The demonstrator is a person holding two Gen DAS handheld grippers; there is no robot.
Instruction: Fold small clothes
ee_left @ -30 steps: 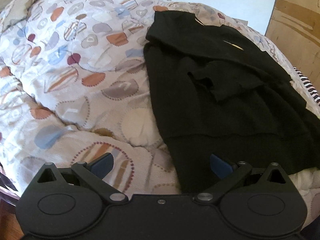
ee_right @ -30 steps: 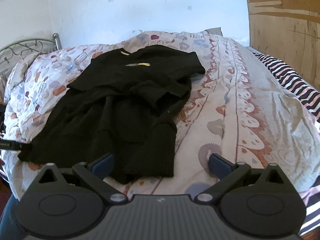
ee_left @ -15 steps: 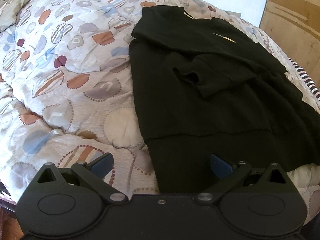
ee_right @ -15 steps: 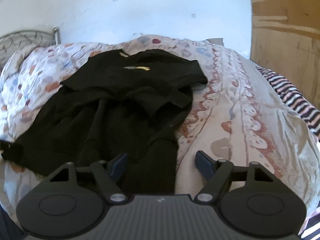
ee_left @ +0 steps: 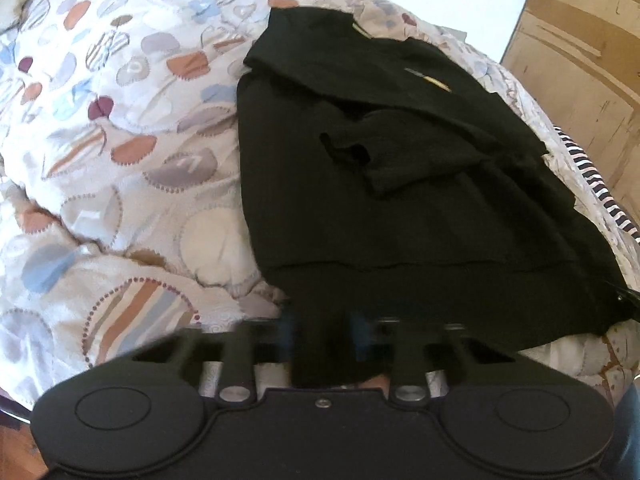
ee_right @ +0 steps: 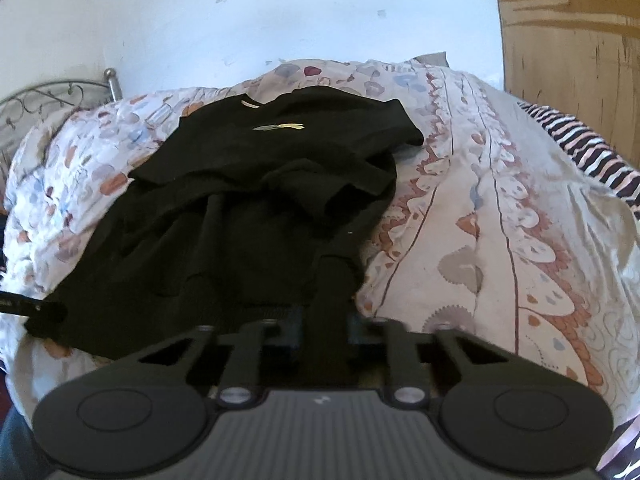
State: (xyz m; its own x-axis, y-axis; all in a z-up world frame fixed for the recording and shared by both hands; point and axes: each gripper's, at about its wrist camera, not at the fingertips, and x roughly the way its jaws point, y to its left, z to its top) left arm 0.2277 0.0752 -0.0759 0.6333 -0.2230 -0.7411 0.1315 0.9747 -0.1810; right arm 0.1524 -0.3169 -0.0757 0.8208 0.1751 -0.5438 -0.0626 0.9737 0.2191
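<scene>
Item 1: black knitted short-sleeved garment with a ribbed hem band (ee_left: 400, 200). Lies spread across the bed, filling the centre and right of the left wrist frame, neck end toward the top, hem band toward the bottom. In the right wrist frame the same garment (ee_right: 240, 208) occupies the centre left. A small yellow-and-grey mark shows on the chest, upper centre of both frames. One sleeve is folded inward over the body, its open cuff visible at mid frame.

Item 2: left gripper (ee_left: 322, 330), black two-finger tool, bottom centre of the left wrist frame. Jaws drawn close together, pinching the left end of the hem band; black cloth passes between the blue pads and down toward the tool body.

Item 3: right gripper (ee_right: 324, 326), black tool with a grey ribbed top plate, bottom centre of the right wrist frame. Jaws narrow, clamped on the right end of the hem, which rises as a taut strip of black fabric from the pads into the garment.

Item 4: quilted bedspread printed with orange, blue and grey circles (ee_left: 120, 180), under the garment, left half of the left wrist frame.

Item 5: black-and-white striped cloth (ee_right: 580, 148), right edge of the right wrist frame.

Item 6: brown wooden board (ee_right: 568, 40), upper right.

Item 7: pale wall (ee_right: 240, 20), top.

Item 8: grey metal scrollwork bed frame (ee_right: 52, 100), left edge
</scene>
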